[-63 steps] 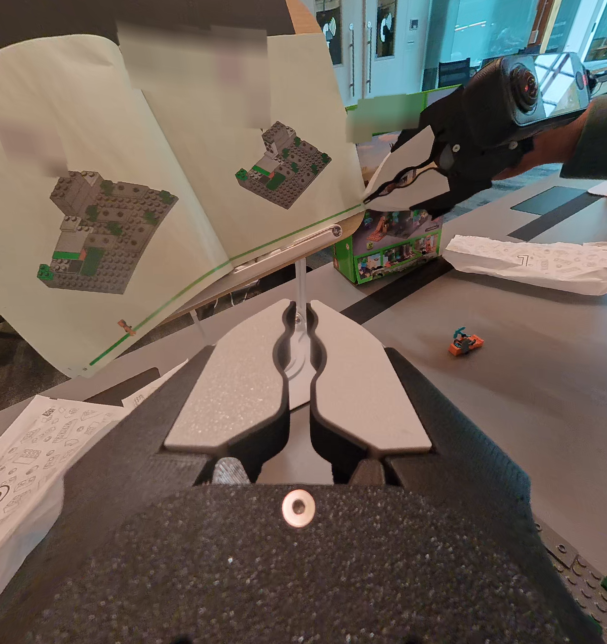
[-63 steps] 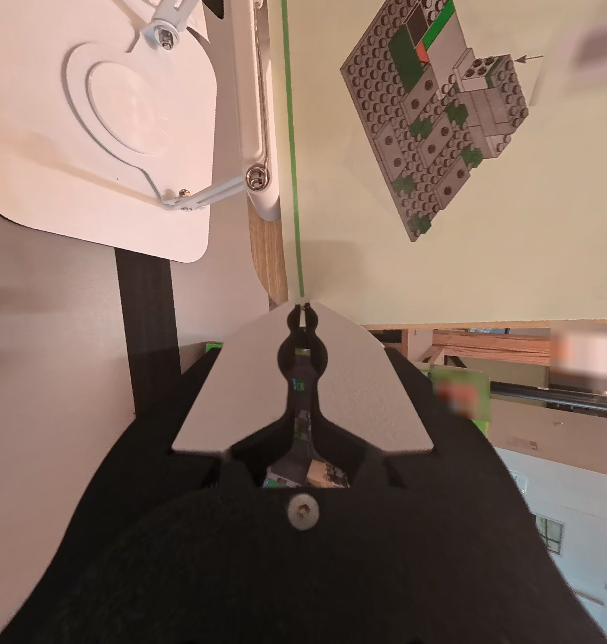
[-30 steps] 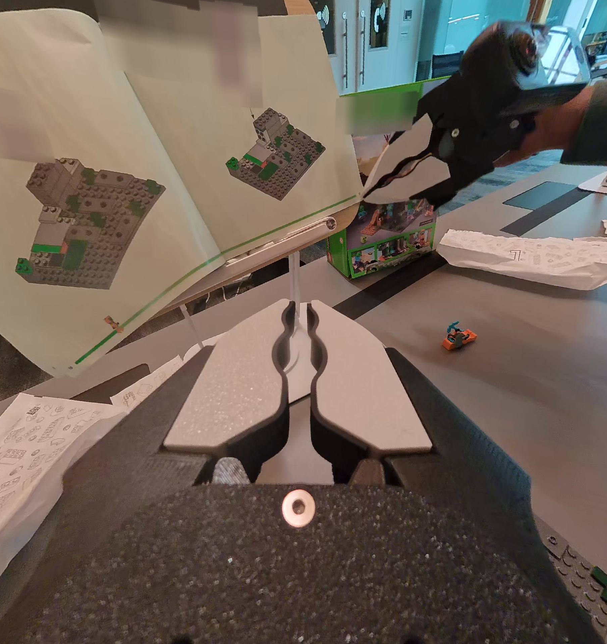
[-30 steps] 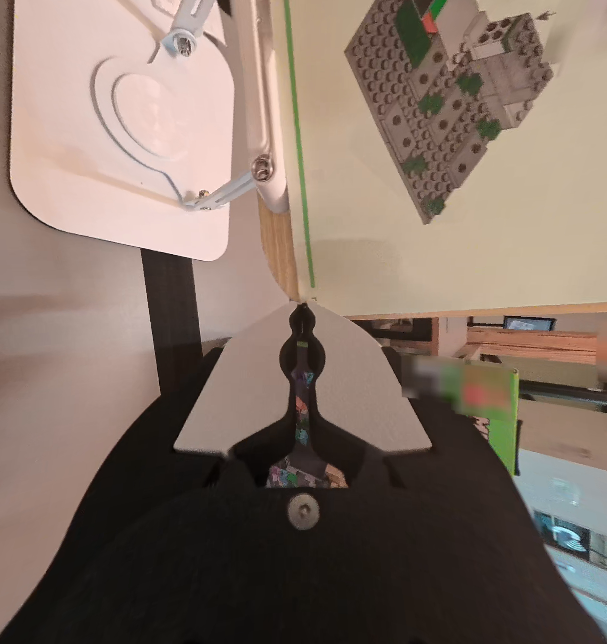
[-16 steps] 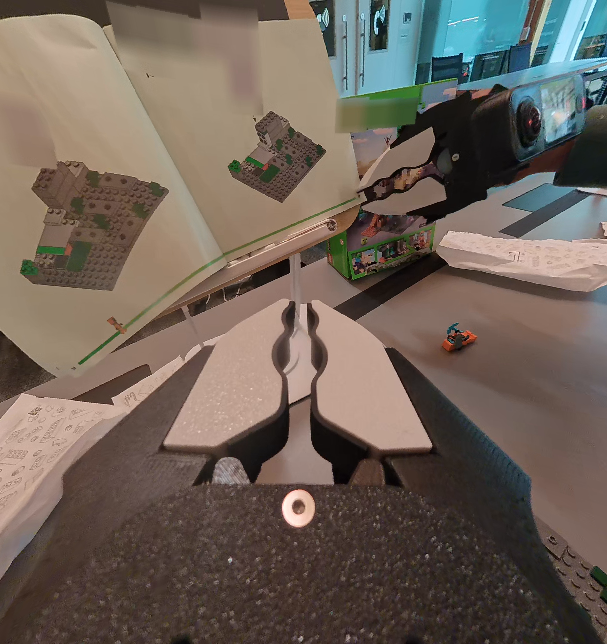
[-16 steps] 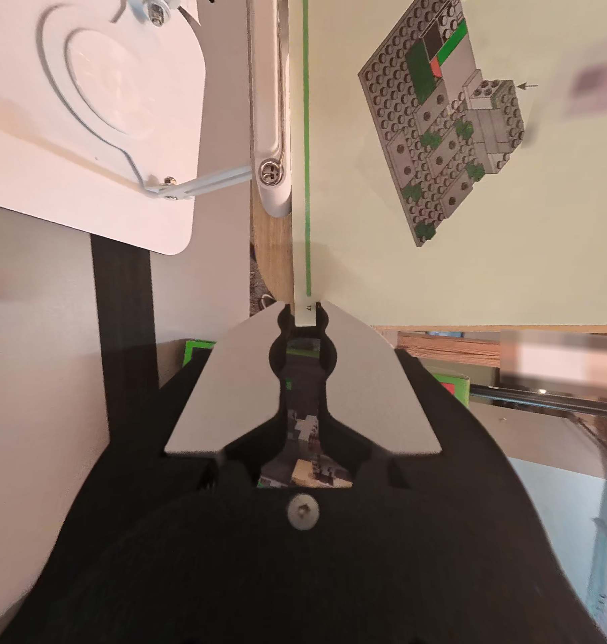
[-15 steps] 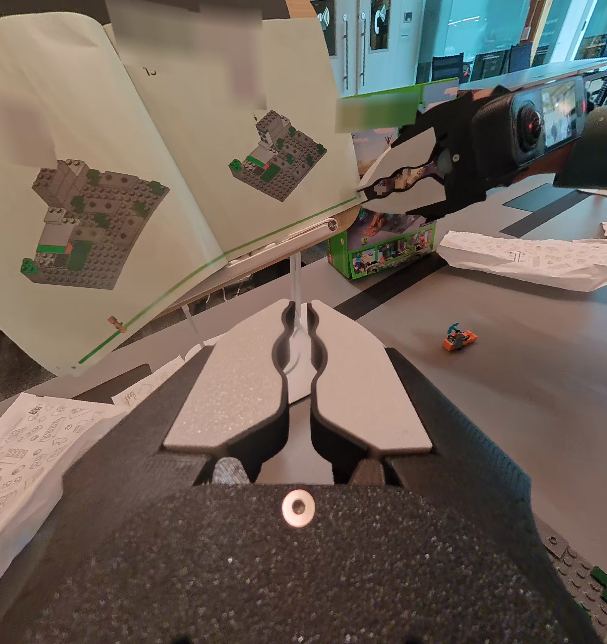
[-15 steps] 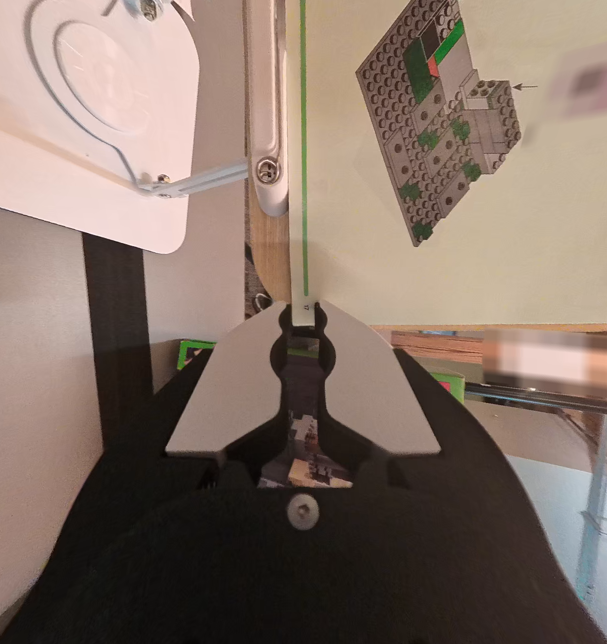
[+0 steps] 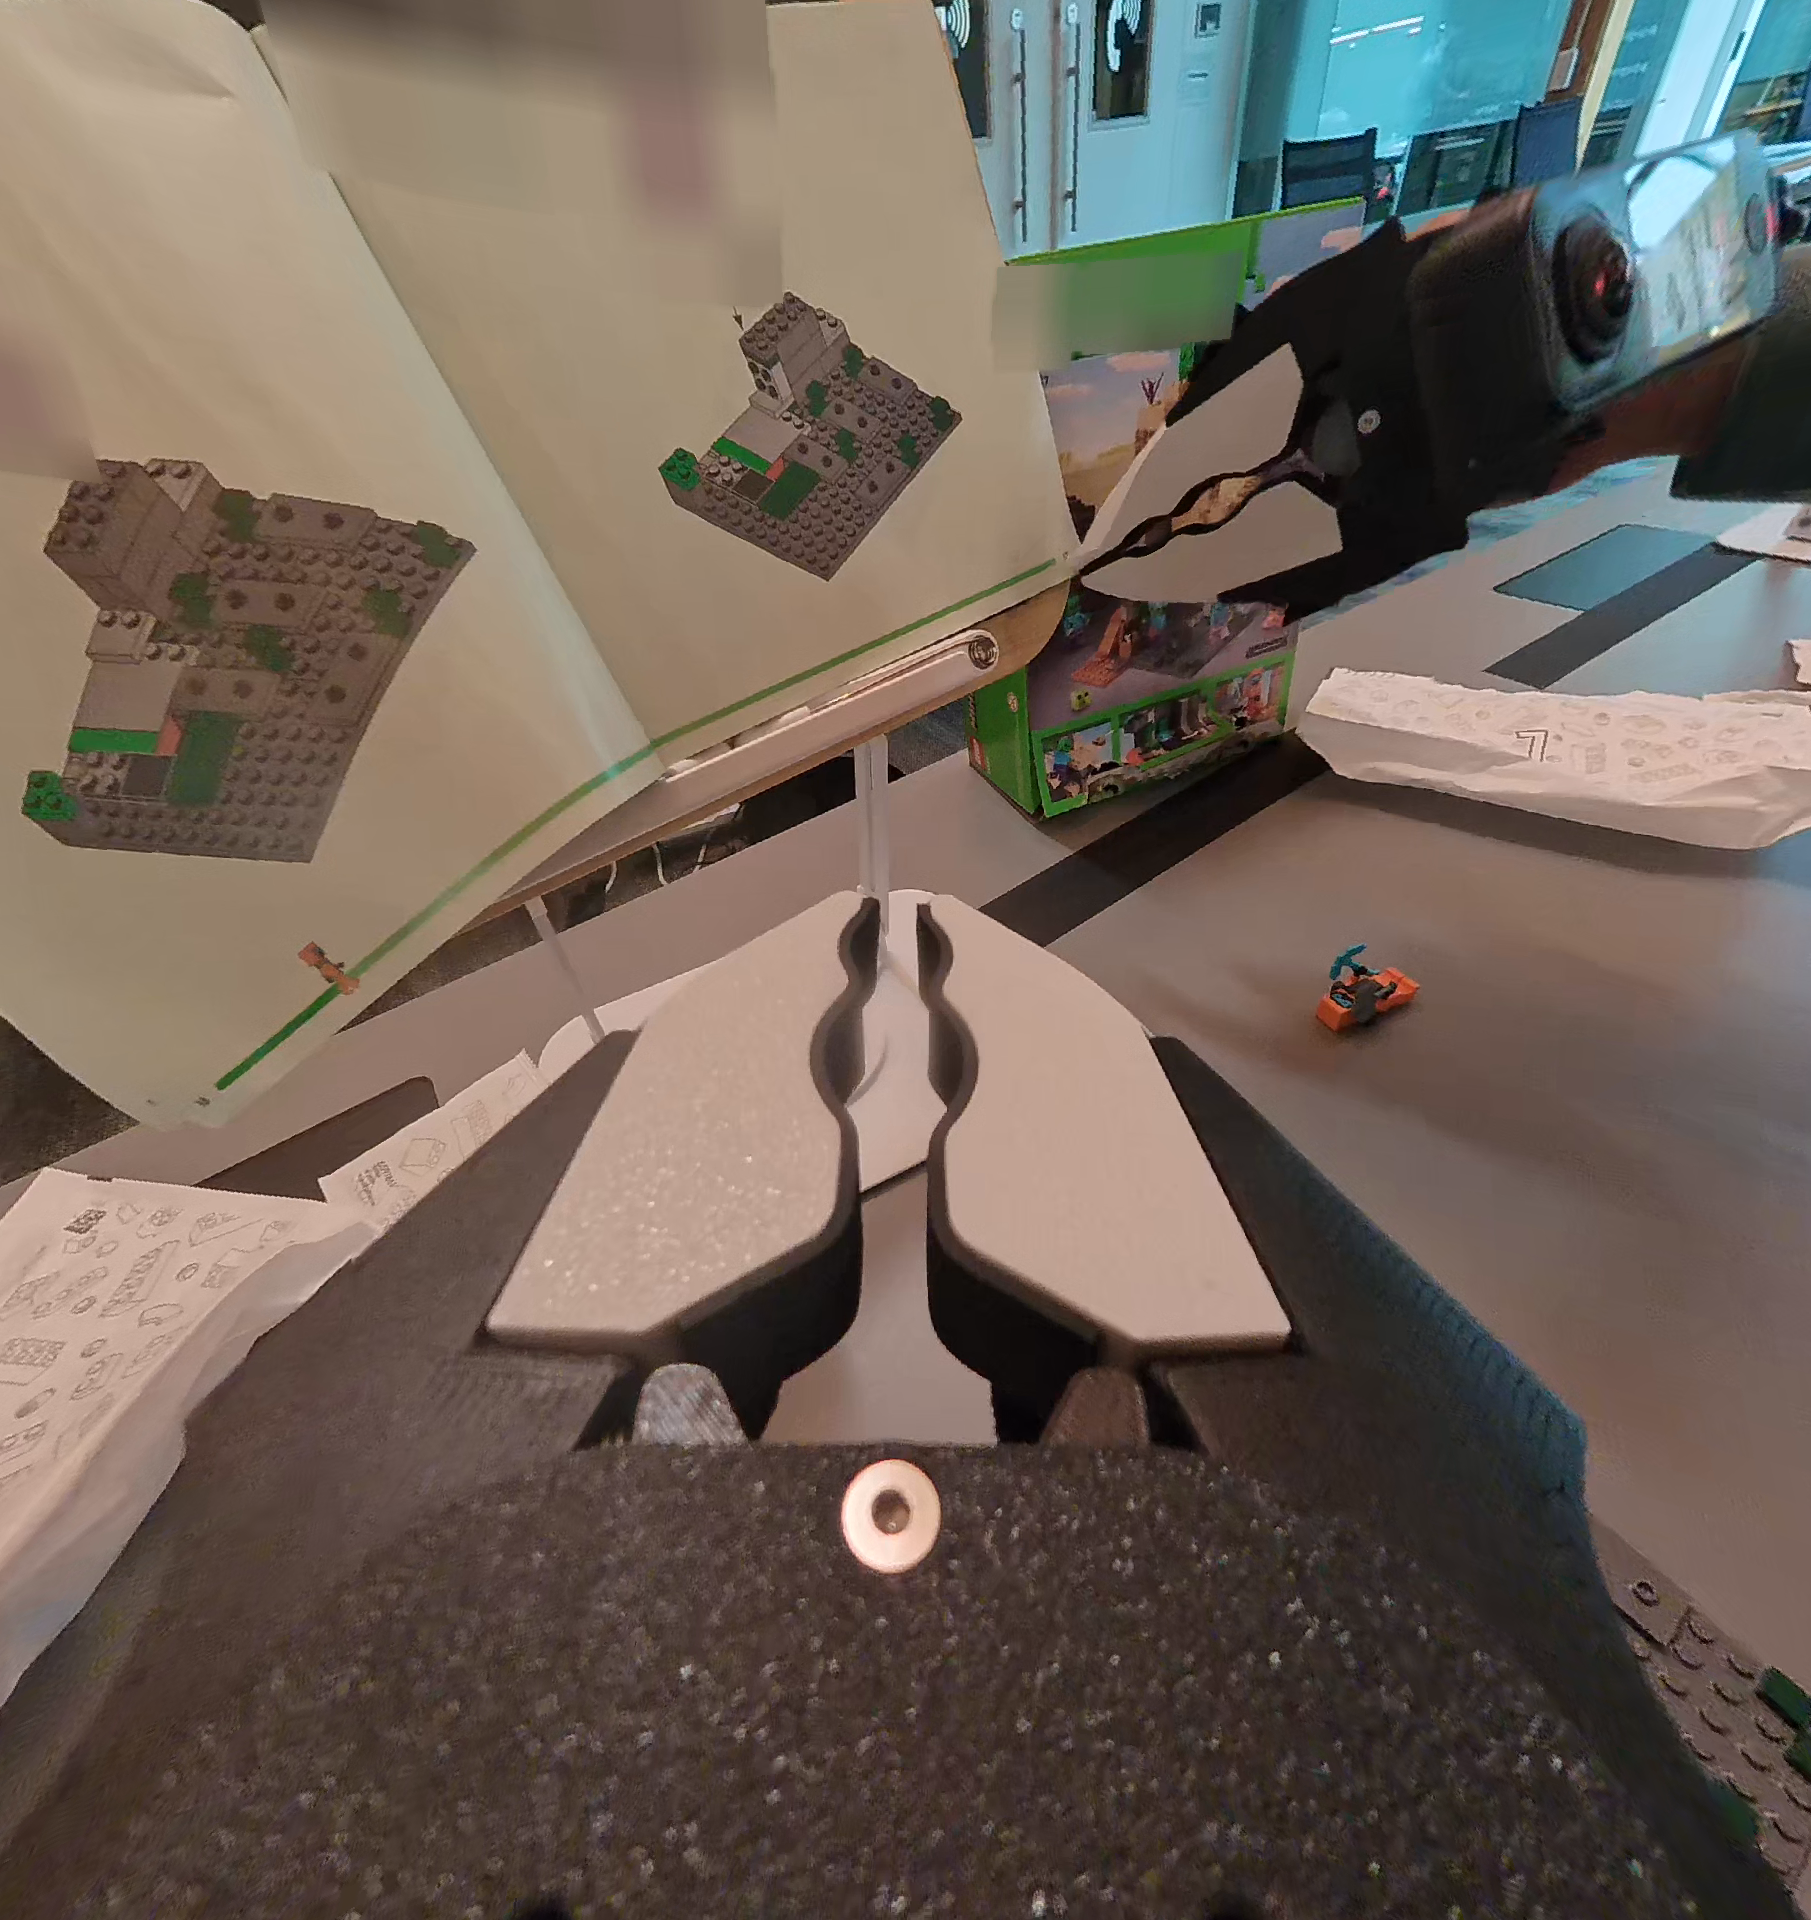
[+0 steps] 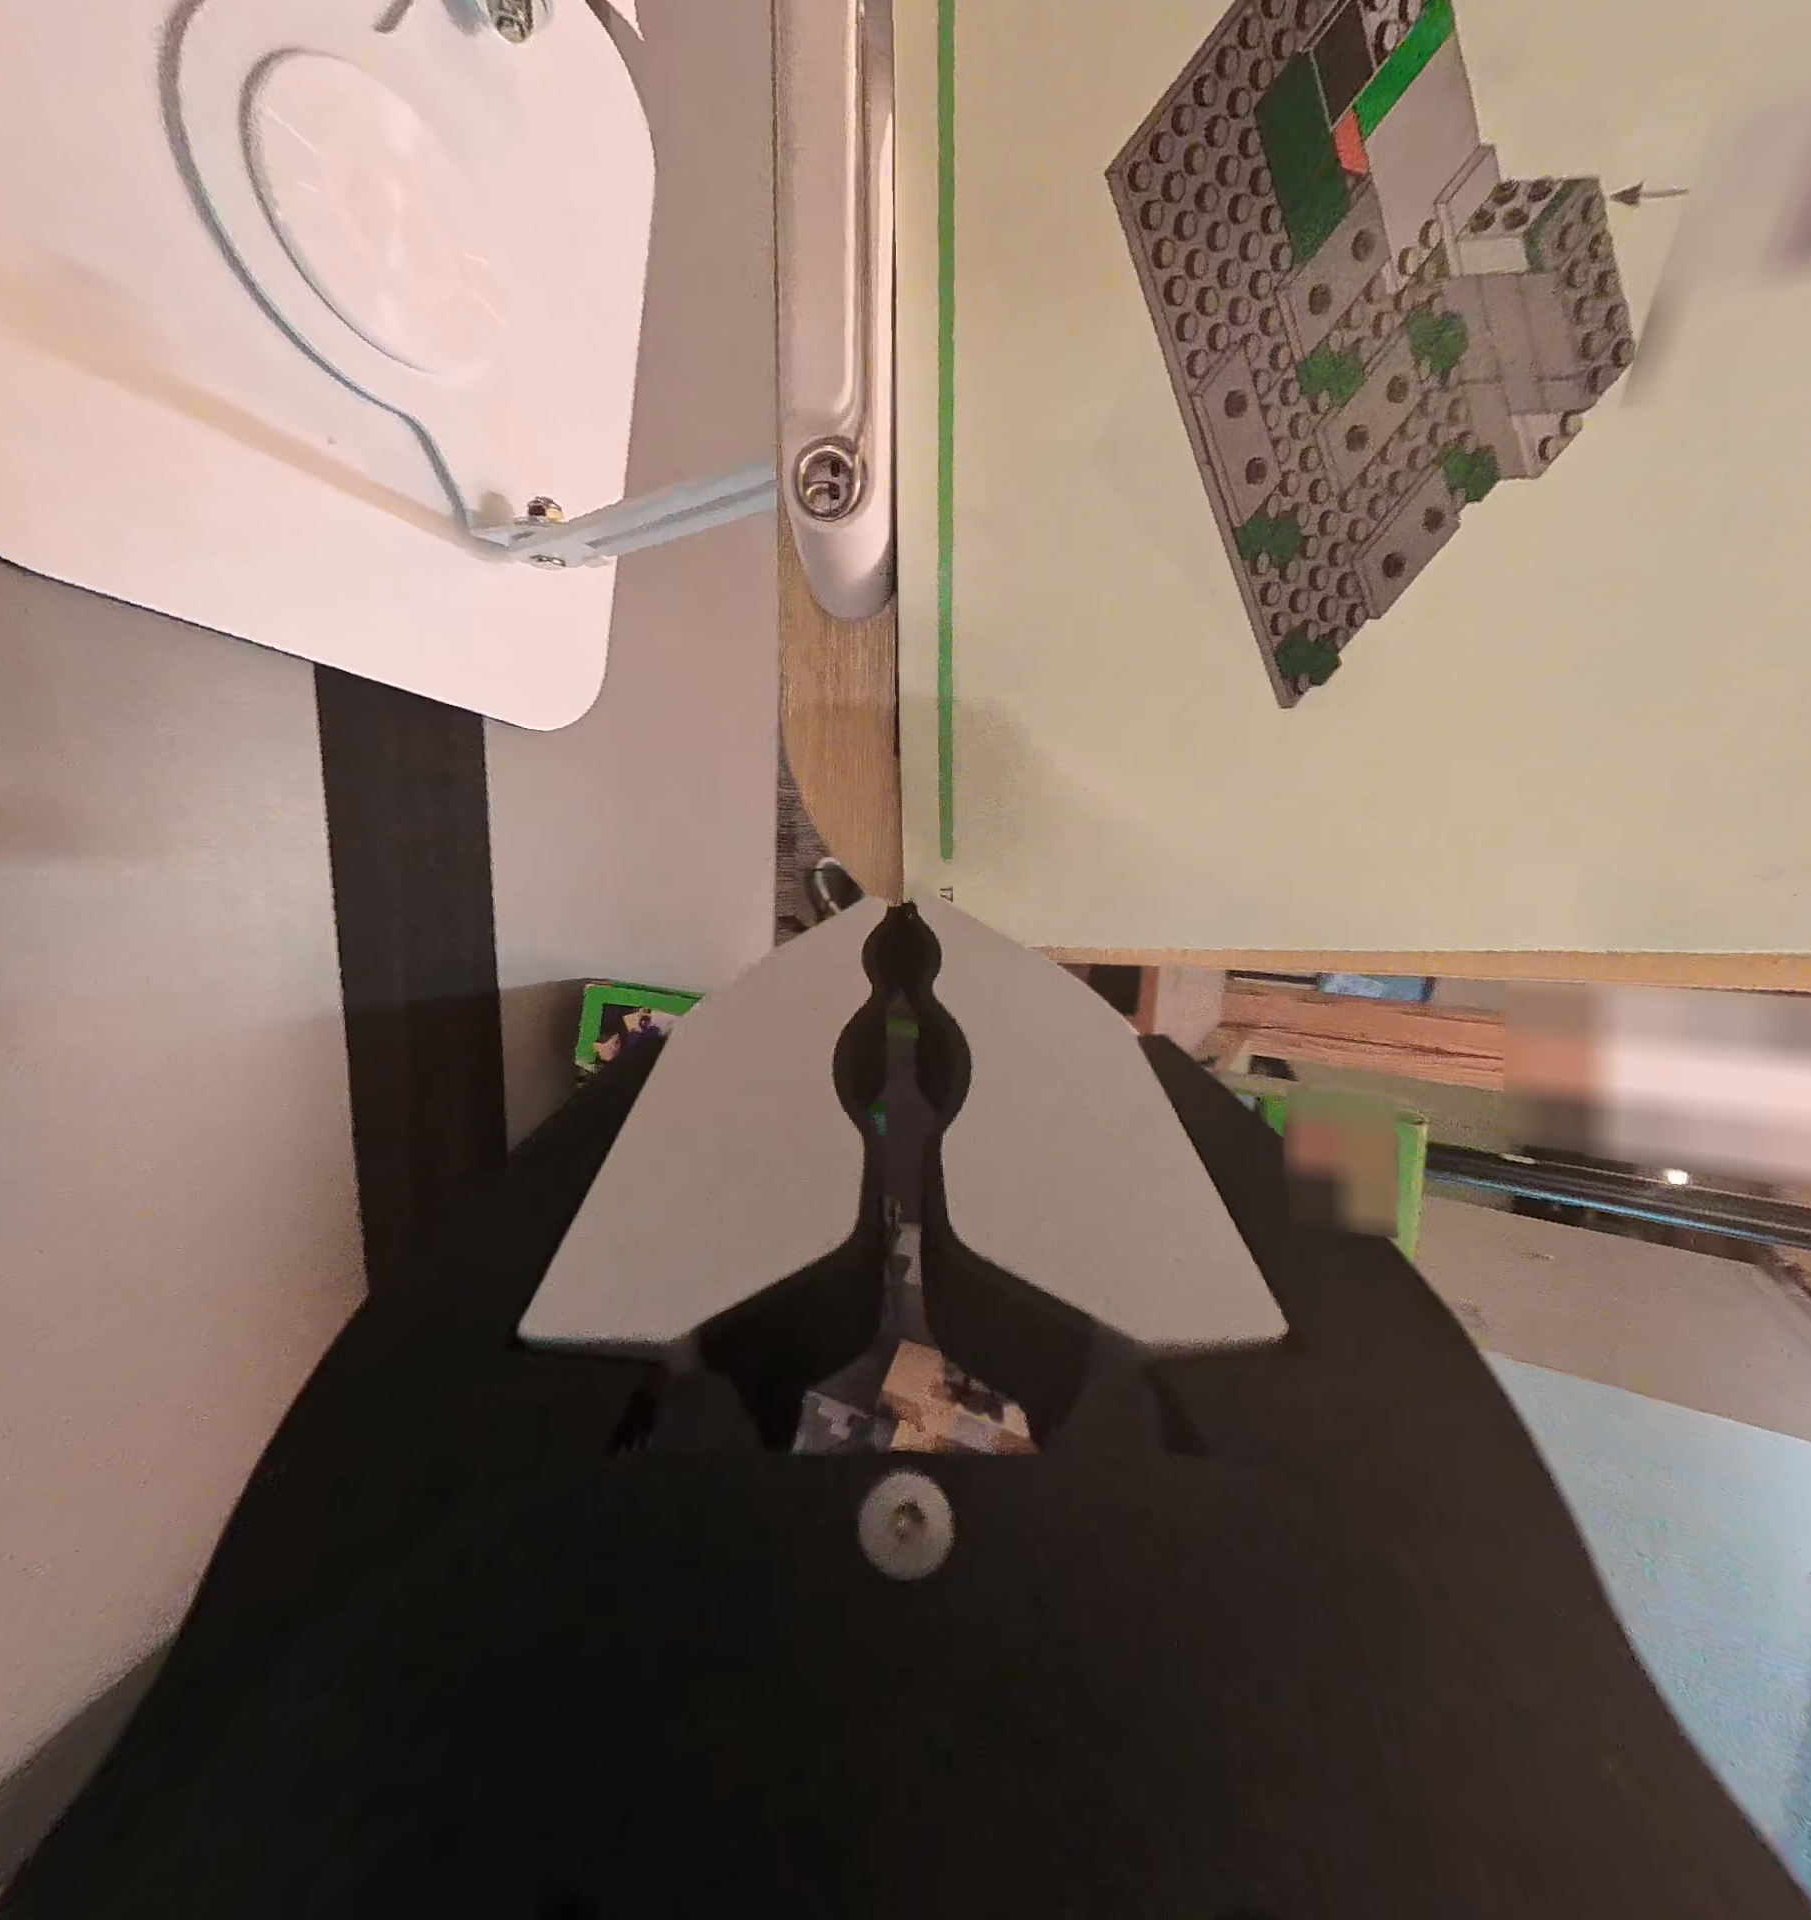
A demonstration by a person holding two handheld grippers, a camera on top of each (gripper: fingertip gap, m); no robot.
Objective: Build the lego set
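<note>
grey table [image 9: 1503,1195], instruction booklet [image 9: 568,416] tilted on stand, right gripper [image 10: 906,914] closed at its corner (left gripper [image 9: 890,914] slightly parted)

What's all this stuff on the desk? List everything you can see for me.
instruction booklet: one, pale green pages, open on a stand at the left.
book stand: one, white base with a wooden board, under the booklet.
lego box: one, green, behind the stand.
paper bags: several, white and printed; one at the right, others at the lower left.
small orange build: one, orange with teal, alone on the grey table.
grey studded plate: one, grey with green bits, bottom right corner.
right gripper: one, black with pale fingers, shut at the booklet's lower corner.
left gripper: one, same make, slightly open, empty.
</note>
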